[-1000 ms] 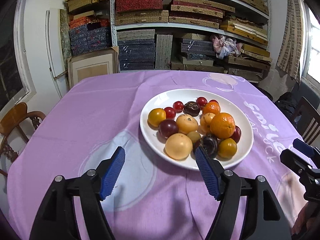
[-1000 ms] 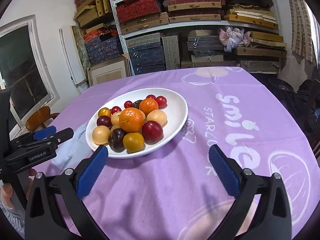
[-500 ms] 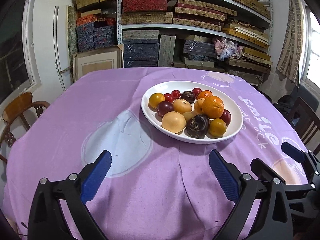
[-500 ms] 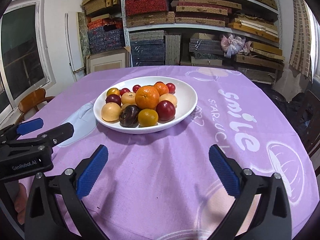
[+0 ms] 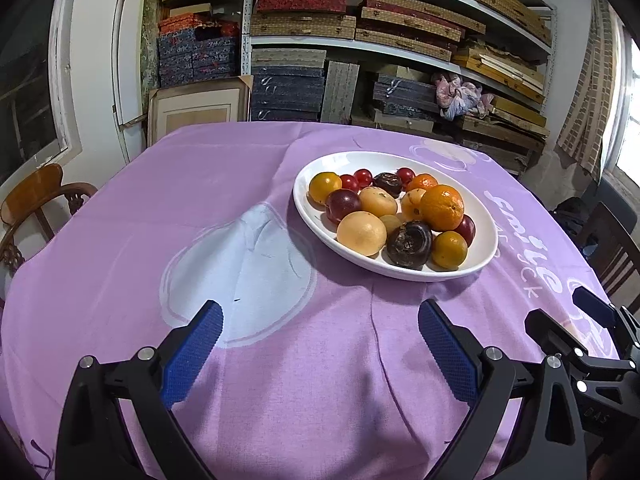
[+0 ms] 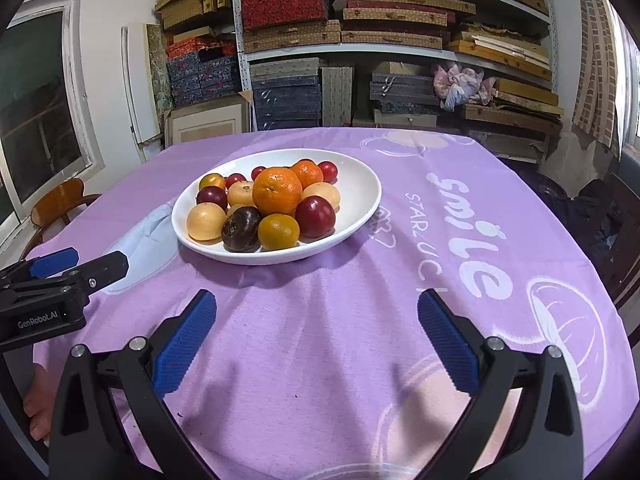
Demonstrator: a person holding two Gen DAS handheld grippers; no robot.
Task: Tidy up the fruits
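A white oval plate (image 5: pixel 485 236) on the purple tablecloth holds a heap of fruit: a big orange (image 5: pixel 442 208), a dark purple fruit (image 5: pixel 409 243), a pale yellow fruit (image 5: pixel 361 233), red plums and small cherry tomatoes (image 5: pixel 362 177). My left gripper (image 5: pixel 319 320) is open and empty, hovering over bare cloth short of the plate's near rim. My right gripper (image 6: pixel 316 308) is also open and empty, a little in front of the plate (image 6: pixel 362 184), with the orange (image 6: pixel 277 191) on top of the pile. Each gripper shows at the edge of the other's view.
The purple tablecloth (image 5: pixel 160 220) covers the whole table. A wooden chair (image 5: pixel 32 196) stands off the left edge and a dark chair (image 5: pixel 612 240) off the right. Shelves of boxes (image 5: pixel 360 32) fill the back wall. A person's hand (image 6: pixel 38 400) shows at lower left.
My left gripper's jaws have spread wider and it has drawn back from the plate's near rim. The right gripper has also backed off slightly and levelled; its jaws stay wide.
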